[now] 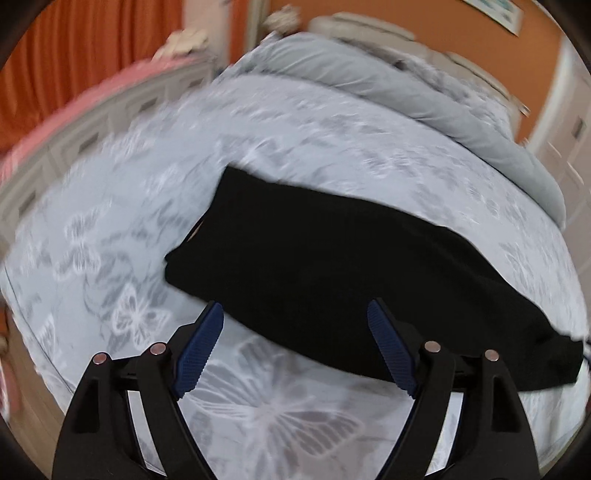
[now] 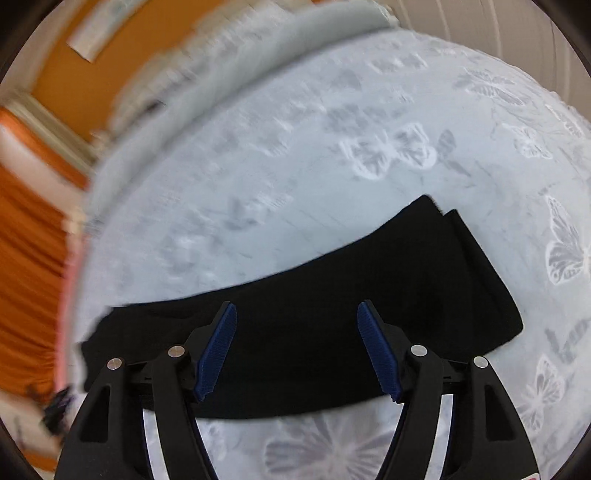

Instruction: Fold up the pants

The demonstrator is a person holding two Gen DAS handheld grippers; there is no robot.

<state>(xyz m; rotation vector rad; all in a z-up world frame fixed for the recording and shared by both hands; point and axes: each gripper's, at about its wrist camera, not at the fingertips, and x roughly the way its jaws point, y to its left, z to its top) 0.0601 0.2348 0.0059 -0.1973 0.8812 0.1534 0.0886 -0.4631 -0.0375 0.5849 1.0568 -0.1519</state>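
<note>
**Left wrist view: black pants on the butterfly bedspread**

Pale grey bedspread [image 1: 147, 229] with white butterfly print; grey pillow [image 1: 388, 88] along the far edge, orange curtain [image 1: 74, 62] and orange wall [image 1: 443, 26] beyond. Black pants [image 1: 332, 266] folded into a long flat band, lying across the spread. Left gripper [image 1: 295, 314] spread wide, holding nothing, at the band's near edge. Right gripper [image 2: 297, 310] likewise wide and empty, over the pants' [image 2: 314, 325] middle.

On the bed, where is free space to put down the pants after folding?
Bare bedsheet lies between the black pants and the grey duvet at the head. Another free strip lies on the near side of the pants. The left end nears the bed edge.
</note>
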